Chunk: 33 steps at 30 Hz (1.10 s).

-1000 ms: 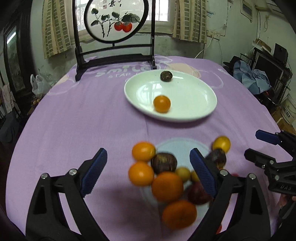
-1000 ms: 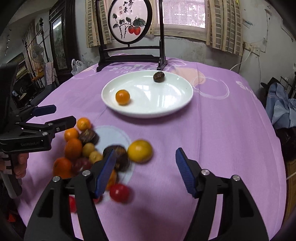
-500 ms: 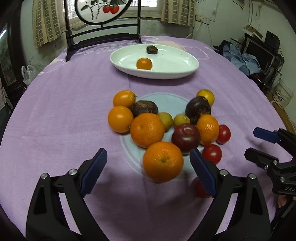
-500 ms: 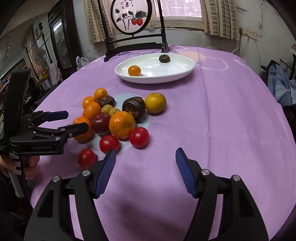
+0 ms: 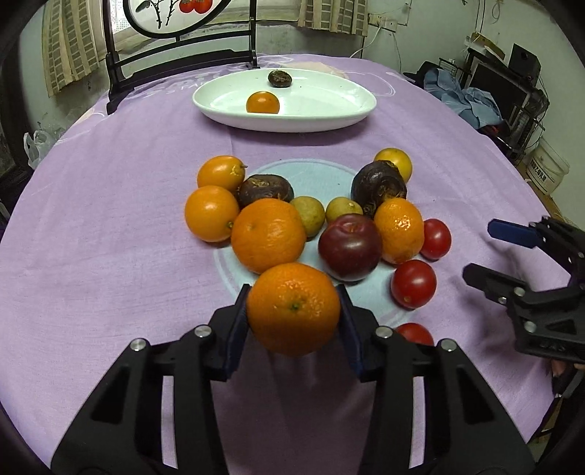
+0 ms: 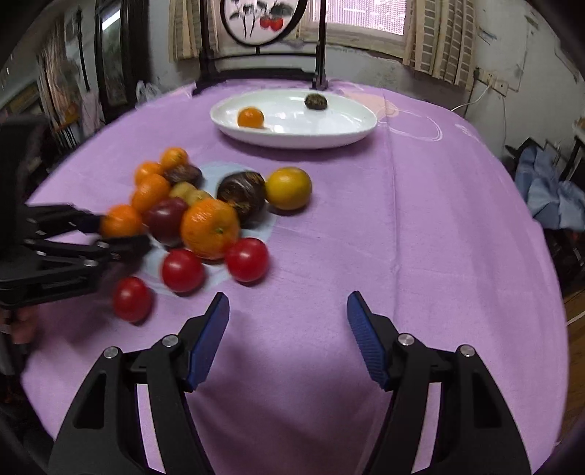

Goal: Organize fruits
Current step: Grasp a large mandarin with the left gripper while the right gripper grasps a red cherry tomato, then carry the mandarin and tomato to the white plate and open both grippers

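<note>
My left gripper (image 5: 294, 310) is shut on a large orange (image 5: 293, 308) at the near edge of a fruit pile (image 5: 310, 219) on the purple tablecloth; the same orange shows in the right wrist view (image 6: 120, 220). The pile holds oranges, dark passion fruits, a dark red plum (image 5: 350, 246), small green fruits and red tomatoes (image 5: 413, 283). A white oval plate (image 5: 329, 109) at the back holds a small orange (image 5: 262, 102) and a dark fruit (image 5: 279, 78). My right gripper (image 6: 289, 332) is open and empty, right of the pile, near the tomatoes (image 6: 246, 258).
A black-framed round painted screen (image 5: 175, 22) stands behind the plate. A yellow-orange fruit (image 6: 288, 188) lies at the pile's right edge. The table's right half (image 6: 438, 219) is bare purple cloth. Clutter and a blue cloth (image 5: 468, 98) lie off the table to the right.
My left gripper moved down to the pile and closed on the nearest large orange. My right gripper drew closer to the tomatoes and stays open.
</note>
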Each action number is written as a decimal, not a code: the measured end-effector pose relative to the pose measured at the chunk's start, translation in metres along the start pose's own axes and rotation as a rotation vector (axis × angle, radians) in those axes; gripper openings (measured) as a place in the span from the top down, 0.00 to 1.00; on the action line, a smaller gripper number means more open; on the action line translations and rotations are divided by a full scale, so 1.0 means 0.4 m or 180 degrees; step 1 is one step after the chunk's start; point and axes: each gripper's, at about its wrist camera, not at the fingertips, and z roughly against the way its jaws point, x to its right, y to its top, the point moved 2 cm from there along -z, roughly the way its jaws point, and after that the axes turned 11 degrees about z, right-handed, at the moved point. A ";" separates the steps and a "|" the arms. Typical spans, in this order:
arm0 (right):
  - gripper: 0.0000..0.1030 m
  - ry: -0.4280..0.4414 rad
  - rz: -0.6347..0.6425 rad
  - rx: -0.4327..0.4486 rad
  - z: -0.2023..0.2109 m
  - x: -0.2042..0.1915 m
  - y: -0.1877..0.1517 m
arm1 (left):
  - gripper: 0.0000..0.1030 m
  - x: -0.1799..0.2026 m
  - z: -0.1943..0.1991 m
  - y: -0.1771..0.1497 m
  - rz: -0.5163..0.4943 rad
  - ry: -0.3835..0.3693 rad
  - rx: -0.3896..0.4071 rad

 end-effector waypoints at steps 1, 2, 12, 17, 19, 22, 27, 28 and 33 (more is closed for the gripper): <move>0.35 0.0037 0.0050 -0.0027 -0.010 -0.005 0.005 | 0.56 -0.003 0.001 0.000 0.0001 0.0002 0.0000; 0.35 0.0064 0.0096 -0.0062 -0.020 -0.010 0.009 | 0.56 -0.009 0.001 0.001 0.0016 0.0002 0.0001; 0.56 0.0351 0.0192 -0.0069 -0.074 -0.031 0.065 | 0.56 -0.028 0.003 0.002 0.0073 -0.0073 -0.0011; 0.71 0.0450 0.0170 -0.0066 -0.066 -0.028 0.065 | 0.56 -0.038 0.007 0.000 0.0089 -0.0084 -0.0013; 0.71 0.0453 0.0106 -0.0007 -0.047 -0.016 0.060 | 0.56 -0.044 0.015 0.000 0.0062 -0.0055 -0.0001; 0.71 0.0476 -0.0001 0.0138 -0.005 0.008 0.057 | 0.56 -0.057 0.041 0.013 0.0055 -0.0090 0.0029; 0.71 0.0223 -0.0029 0.0514 0.087 0.040 0.096 | 0.56 -0.054 0.089 0.075 0.0043 -0.0099 0.0183; 0.71 0.0175 0.0014 0.0619 0.109 0.038 0.111 | 0.56 -0.046 0.099 0.096 0.0018 -0.0082 0.0241; 0.71 0.0236 0.0038 0.0840 0.126 0.048 0.193 | 0.56 -0.002 0.106 0.206 -0.0083 -0.0011 0.0454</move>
